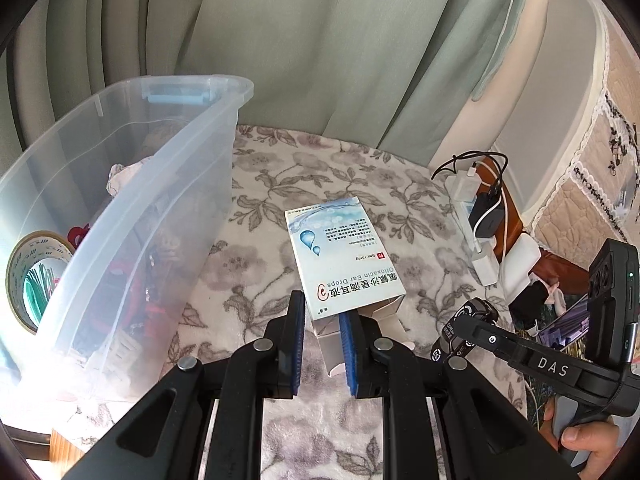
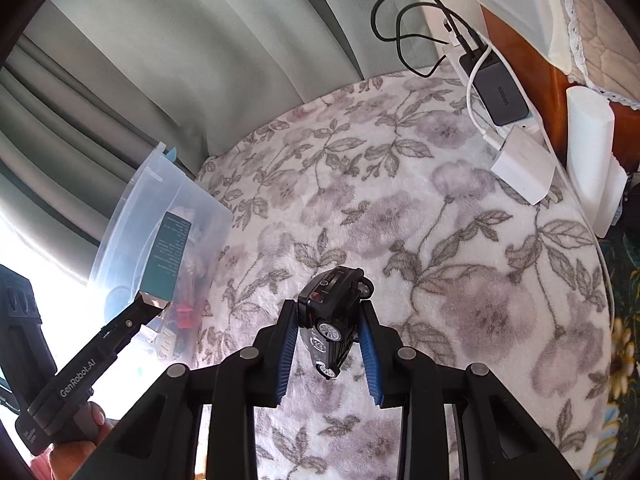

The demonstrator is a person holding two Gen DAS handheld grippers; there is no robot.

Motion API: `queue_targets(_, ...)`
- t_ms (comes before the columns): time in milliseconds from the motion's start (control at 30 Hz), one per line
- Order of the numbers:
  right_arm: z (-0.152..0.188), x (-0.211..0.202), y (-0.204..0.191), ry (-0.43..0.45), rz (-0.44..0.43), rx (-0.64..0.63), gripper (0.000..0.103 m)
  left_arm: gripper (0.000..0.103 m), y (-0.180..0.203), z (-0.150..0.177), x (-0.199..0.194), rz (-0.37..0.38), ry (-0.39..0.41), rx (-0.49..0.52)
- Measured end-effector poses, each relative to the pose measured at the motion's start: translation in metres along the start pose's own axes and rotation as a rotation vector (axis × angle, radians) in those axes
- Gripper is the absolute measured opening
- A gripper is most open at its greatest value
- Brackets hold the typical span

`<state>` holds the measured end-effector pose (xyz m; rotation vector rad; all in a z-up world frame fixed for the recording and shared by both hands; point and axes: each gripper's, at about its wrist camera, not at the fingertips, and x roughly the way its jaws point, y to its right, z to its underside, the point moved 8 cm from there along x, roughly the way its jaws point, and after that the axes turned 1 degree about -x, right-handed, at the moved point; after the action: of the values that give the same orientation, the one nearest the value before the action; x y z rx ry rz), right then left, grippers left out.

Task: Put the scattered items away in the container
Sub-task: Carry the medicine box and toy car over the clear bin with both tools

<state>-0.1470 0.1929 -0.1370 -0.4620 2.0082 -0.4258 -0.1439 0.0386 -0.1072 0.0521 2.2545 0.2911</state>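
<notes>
Floral blanket (image 2: 460,240), chargers (image 2: 506,98) beside

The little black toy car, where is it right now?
In the right wrist view, the toy car hangs tilted between the right gripper fingers, above the floral blanket, right of the clear bin.

Both handheld grippers, fingers closed on loads.
Left gripper (image 1: 322,312) clamps the ear-drops box (image 1: 342,252); right gripper (image 2: 330,322) pinches the tilted toy car (image 2: 330,312), clear of the surface.

Left hand-held gripper (image 1: 323,322) clamped on ear-drops box (image 1: 341,249), beside clear plastic container (image 1: 120,184) on floral blanket (image 1: 340,172)
</notes>
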Motion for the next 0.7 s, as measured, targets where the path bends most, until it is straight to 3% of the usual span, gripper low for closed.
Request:
queue_targets(367, -0.010, -0.042, -0.046, 0.112, -0.038, -0.088, 0.032, 0.017, -0.011, -0.027, -0.046, 0.031, 0.113, -0.047)
queue_targets(700, -0.024, -0.079, -0.110, 0.208, -0.119, -0.185, 0.032, 0.017, -0.049, -0.052, -0.087, 0.013, 0.223, -0.113)
